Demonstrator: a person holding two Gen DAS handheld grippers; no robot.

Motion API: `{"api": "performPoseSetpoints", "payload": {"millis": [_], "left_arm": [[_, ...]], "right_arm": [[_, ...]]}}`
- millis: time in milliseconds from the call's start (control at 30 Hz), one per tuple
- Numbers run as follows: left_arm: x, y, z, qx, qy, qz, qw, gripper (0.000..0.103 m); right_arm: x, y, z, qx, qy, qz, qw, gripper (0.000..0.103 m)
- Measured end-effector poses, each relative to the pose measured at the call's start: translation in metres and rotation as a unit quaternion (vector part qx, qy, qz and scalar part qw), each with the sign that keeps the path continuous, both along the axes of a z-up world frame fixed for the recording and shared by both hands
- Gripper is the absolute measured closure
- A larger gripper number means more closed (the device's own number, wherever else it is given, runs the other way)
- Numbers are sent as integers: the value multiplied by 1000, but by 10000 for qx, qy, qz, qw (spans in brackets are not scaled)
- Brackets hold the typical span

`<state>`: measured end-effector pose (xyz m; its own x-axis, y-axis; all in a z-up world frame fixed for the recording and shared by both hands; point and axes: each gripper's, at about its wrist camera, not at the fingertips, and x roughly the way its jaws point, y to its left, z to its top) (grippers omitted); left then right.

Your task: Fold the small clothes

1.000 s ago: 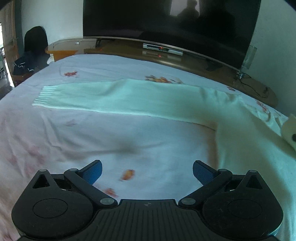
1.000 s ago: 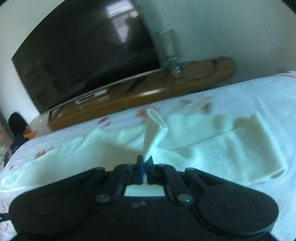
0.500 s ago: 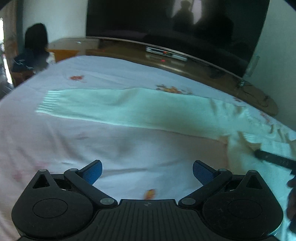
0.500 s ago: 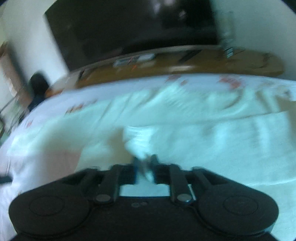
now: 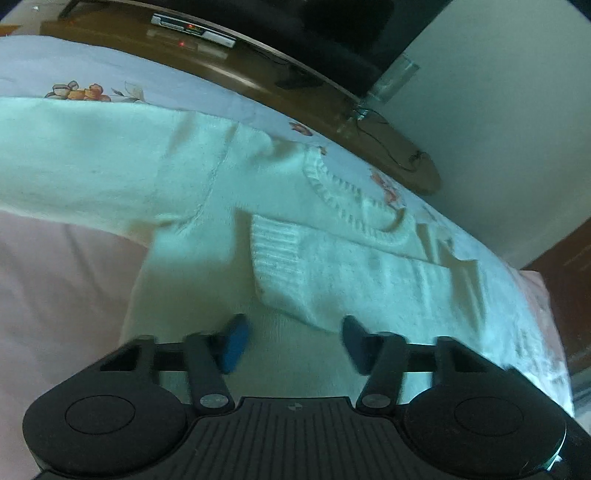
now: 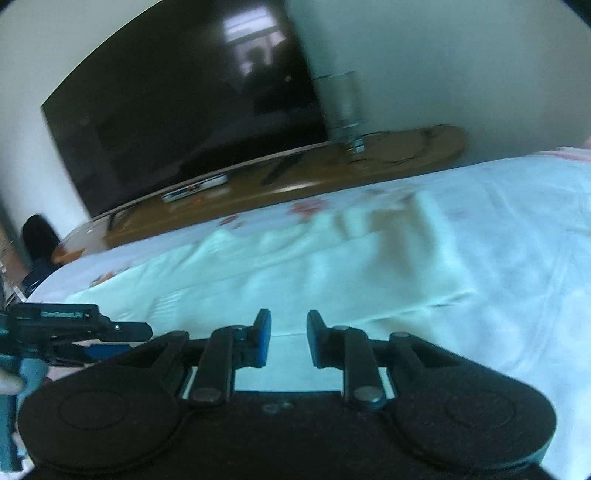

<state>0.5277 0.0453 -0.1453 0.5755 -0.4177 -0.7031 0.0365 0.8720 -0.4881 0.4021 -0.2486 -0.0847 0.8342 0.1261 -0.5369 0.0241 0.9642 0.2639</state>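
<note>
A white knit sweater (image 5: 184,177) lies flat on the bed, with its left sleeve stretched out to the left. Its other sleeve is folded across the chest, and the ribbed cuff (image 5: 275,247) ends below the collar (image 5: 343,199). My left gripper (image 5: 293,341) hovers low over the sweater's body just below that cuff. Its jaws are closing, and the blue pads are still apart and press on nothing. In the right wrist view the sweater (image 6: 295,266) lies ahead. My right gripper (image 6: 289,339) stands a little open with nothing between its pads.
The bed sheet (image 5: 55,295) is pale with flower prints. Behind the bed runs a wooden TV stand (image 6: 332,170) with a dark television (image 6: 184,110), a set-top box (image 5: 192,29) and a glass (image 6: 341,107). The left gripper's fingers (image 6: 125,326) show at the right view's left edge.
My right gripper has let go of the sleeve cuff, which now lies across the sweater's chest. My left gripper has swung right over the sweater's body, tipped down, and narrowed its jaws.
</note>
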Motion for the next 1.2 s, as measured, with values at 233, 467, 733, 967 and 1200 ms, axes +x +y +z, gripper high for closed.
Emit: {"api": "performPoseSetpoints", "payload": {"millis": [233,467,733,967,1200], "left_arm": [[16,-9,-13,-54,-44,194,9998,99],[23,10,13,191,-445,148,9987,99],[26,44,13,507,-482,220,9973,99],[29,50,5,493,-483,237,9973,99],[32,47,-7,600,-304,91,9977,99]], "right_arm": [[-19,-65,-9,517,94,-588,9969,80],[-11,-107,-27,1718,277,-912,9805,73],[11,-130,-50,3077,359,-1088,9446,73],[42,-135,-77,3903,640,-1252,9099,73],[50,-139,-88,3877,709,-1595,9051,98]]}}
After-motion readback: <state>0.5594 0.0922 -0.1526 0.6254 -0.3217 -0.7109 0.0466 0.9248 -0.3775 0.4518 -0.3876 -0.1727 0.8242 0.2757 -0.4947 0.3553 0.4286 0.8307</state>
